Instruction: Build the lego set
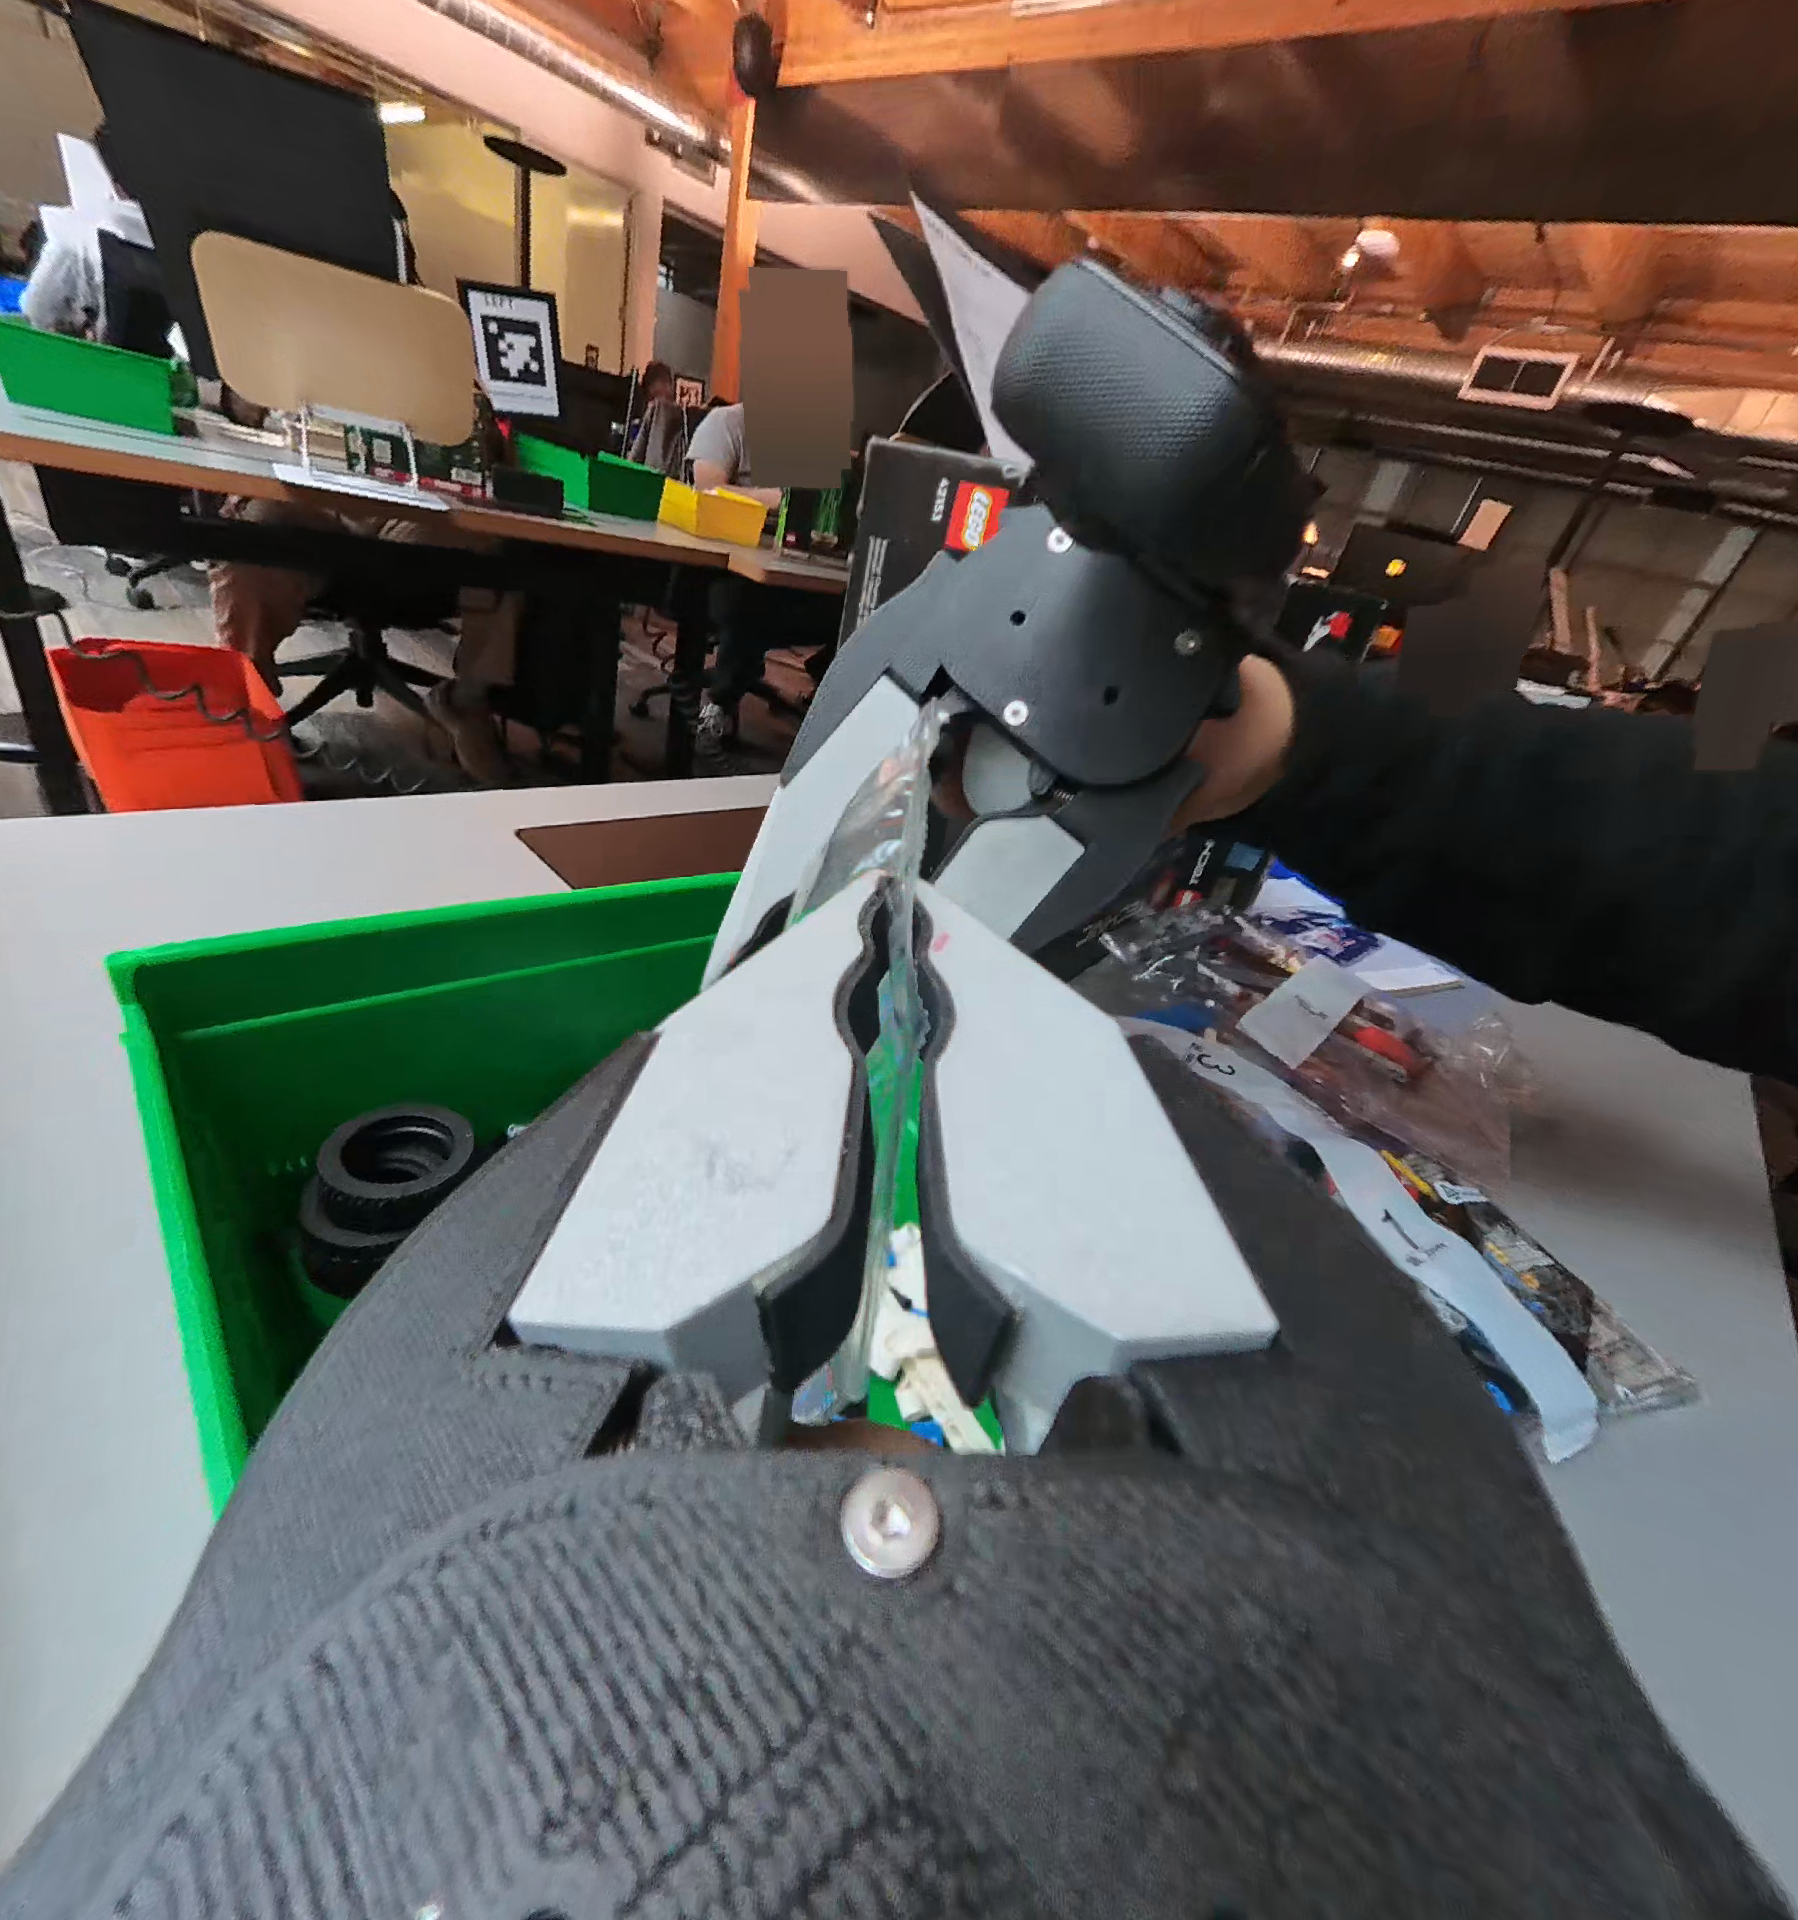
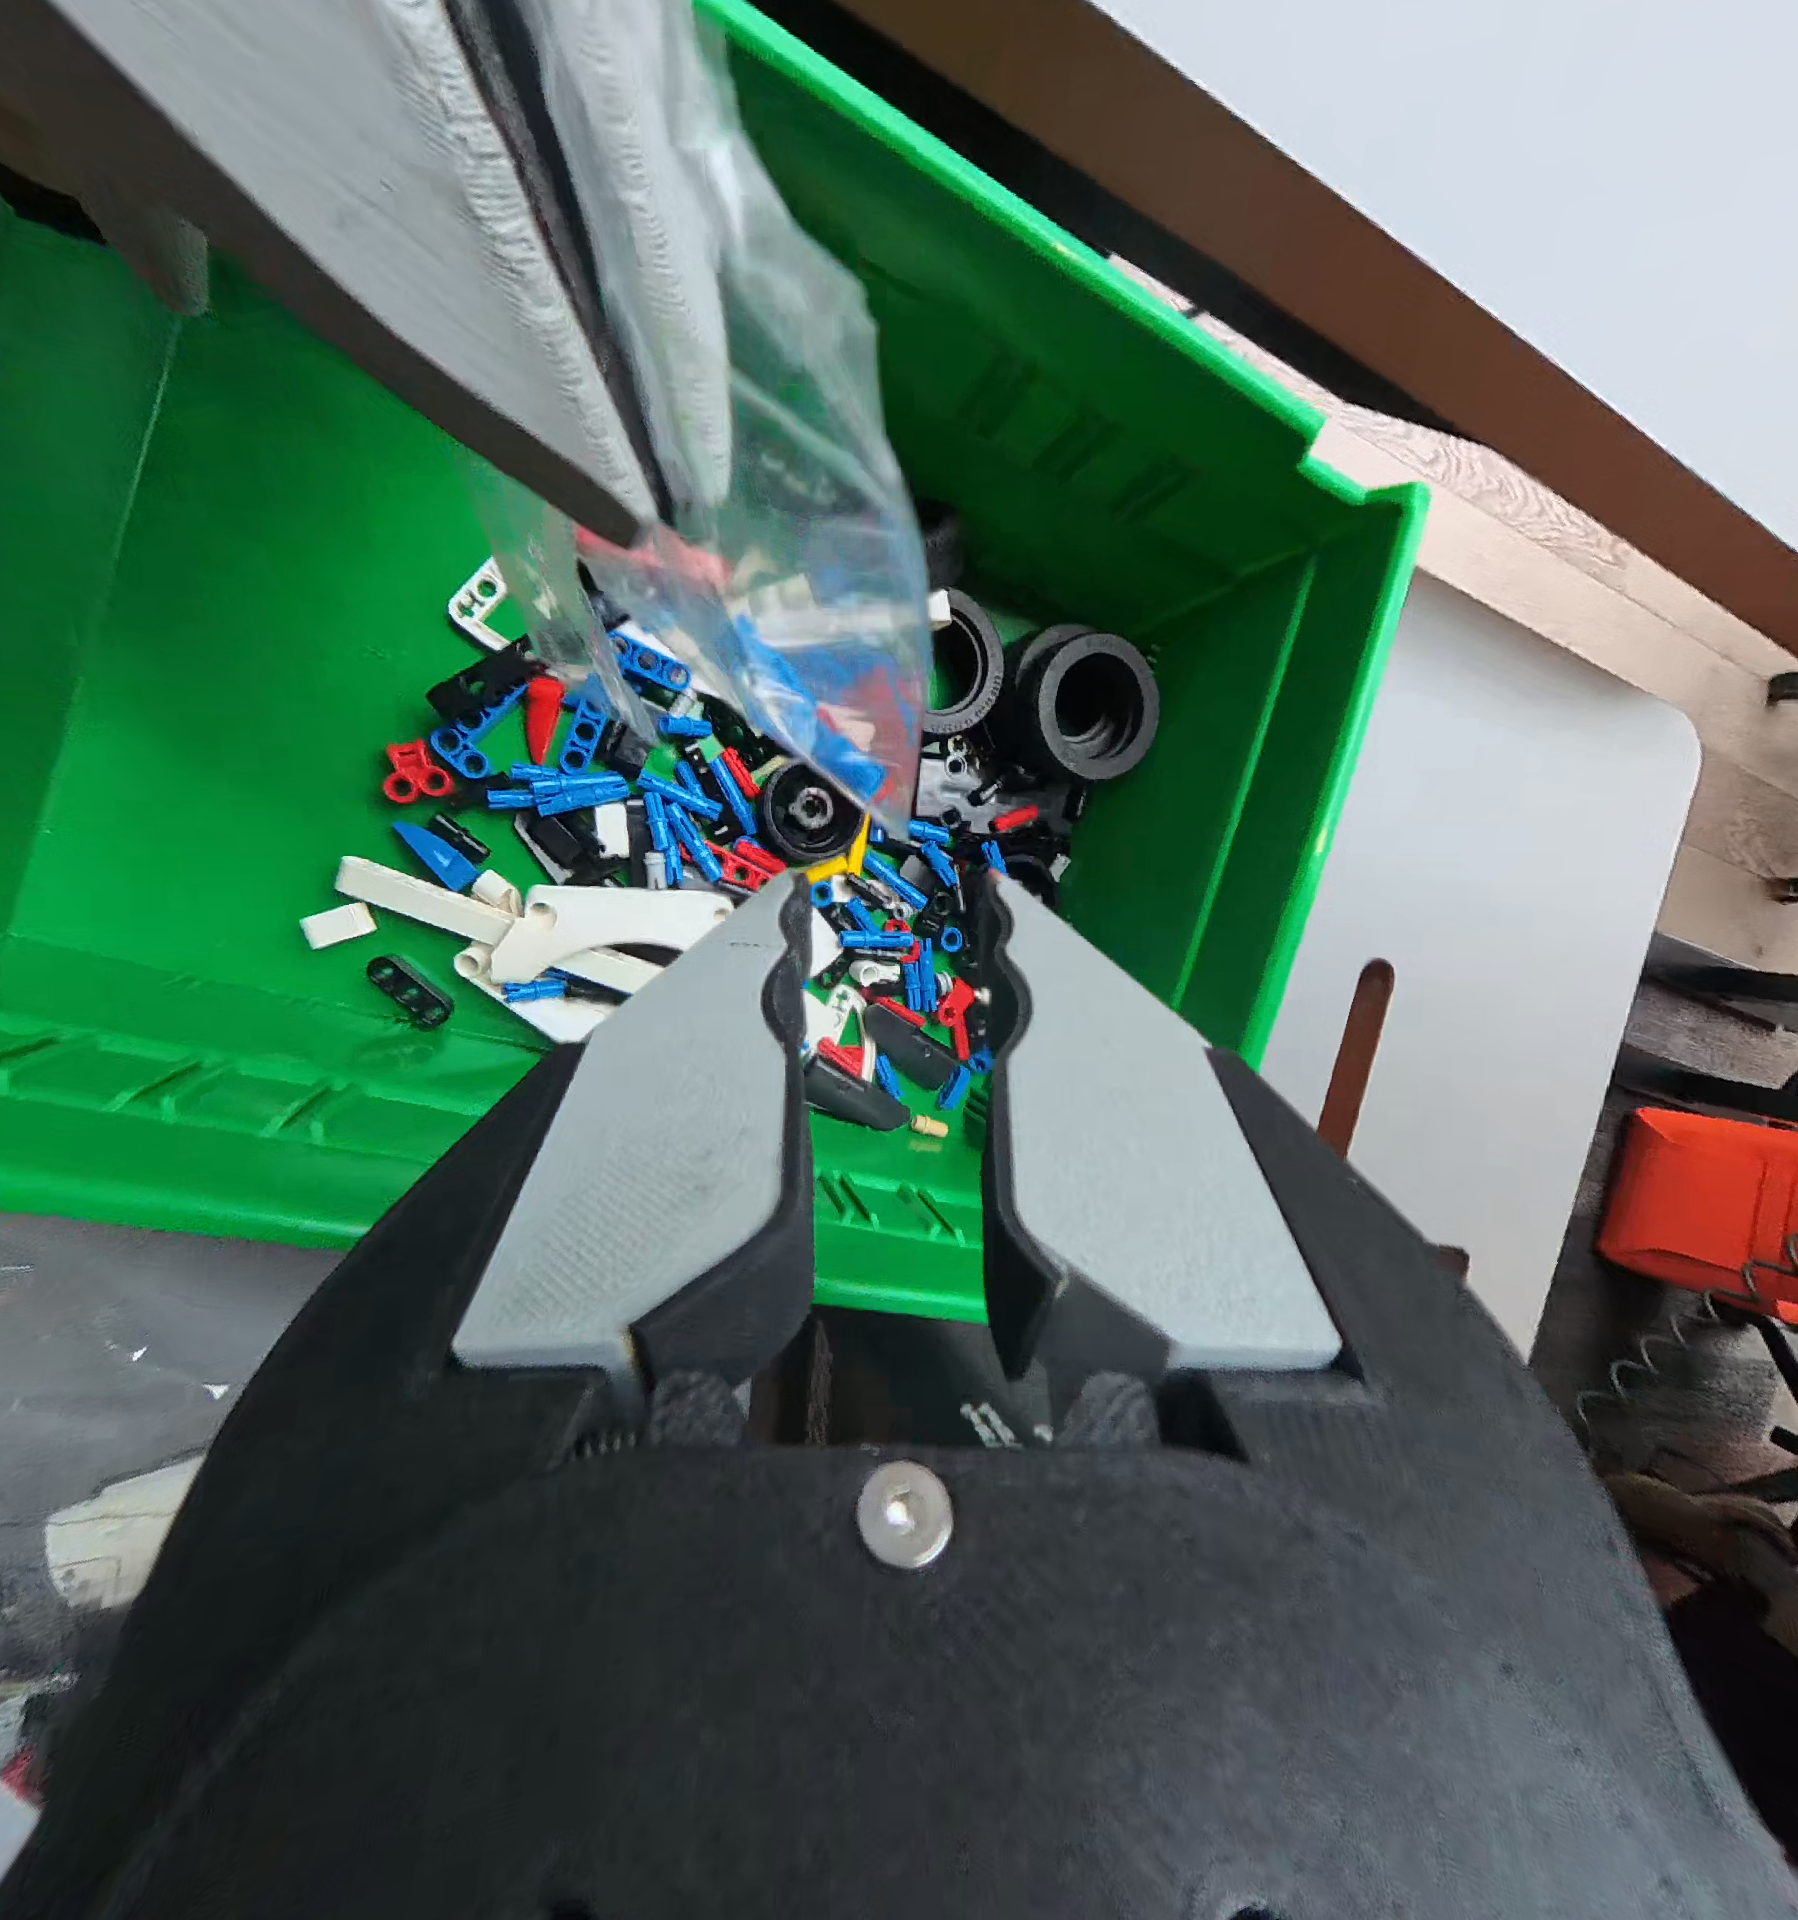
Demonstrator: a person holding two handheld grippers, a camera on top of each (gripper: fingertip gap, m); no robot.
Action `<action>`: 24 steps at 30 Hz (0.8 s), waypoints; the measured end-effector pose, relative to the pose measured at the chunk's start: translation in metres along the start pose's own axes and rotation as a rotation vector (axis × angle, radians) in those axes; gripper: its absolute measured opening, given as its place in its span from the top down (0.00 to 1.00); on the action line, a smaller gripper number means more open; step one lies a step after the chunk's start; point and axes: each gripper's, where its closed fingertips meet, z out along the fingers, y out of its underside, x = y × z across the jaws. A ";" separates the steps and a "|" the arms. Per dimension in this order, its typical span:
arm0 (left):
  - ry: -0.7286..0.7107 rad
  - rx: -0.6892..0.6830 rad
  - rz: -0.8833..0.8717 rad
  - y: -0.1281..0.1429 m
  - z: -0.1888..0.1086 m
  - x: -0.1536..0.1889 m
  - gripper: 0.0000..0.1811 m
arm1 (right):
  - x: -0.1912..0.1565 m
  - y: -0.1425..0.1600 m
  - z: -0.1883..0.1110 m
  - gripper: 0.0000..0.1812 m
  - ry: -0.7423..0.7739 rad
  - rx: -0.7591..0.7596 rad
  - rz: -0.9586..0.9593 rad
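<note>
My left gripper [image 1: 890,904] is shut on a clear plastic bag [image 1: 900,1049] and holds it over an open green bin [image 1: 407,997]. In the right wrist view the bag [image 2: 770,582] hangs from the left gripper [image 2: 656,499] above a heap of small blue, red, white and black Lego pieces [image 2: 666,810] on the bin floor [image 2: 199,623]. Black tyres [image 2: 1082,696] lie in the bin's corner and also show in the left wrist view [image 1: 396,1143]. My right gripper [image 2: 890,894] is open and empty, just over the pieces. It faces the left gripper at the bag's far edge [image 1: 926,842].
More sealed bags of pieces [image 1: 1394,1091] lie on the white table [image 1: 43,1039] right of the bin. A black Lego box [image 1: 905,520] stands behind. An orange bin [image 1: 168,717] sits on the floor beyond the table edge. A black sleeve [image 1: 1549,852] reaches in from the right. The left gripper's tips are roughly 9 cm from the right gripper's.
</note>
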 end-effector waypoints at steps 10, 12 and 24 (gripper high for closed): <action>-0.006 0.020 -0.023 -0.001 -0.001 -0.002 1.00 | -0.007 -0.015 -0.003 1.00 -0.085 0.088 0.003; -0.055 0.009 -0.027 0.001 -0.001 -0.009 1.00 | 0.001 -0.008 -0.005 1.00 -0.043 0.044 0.005; -0.072 0.016 -0.094 0.000 0.014 0.000 1.00 | 0.018 -0.006 -0.028 1.00 0.118 -0.070 -0.001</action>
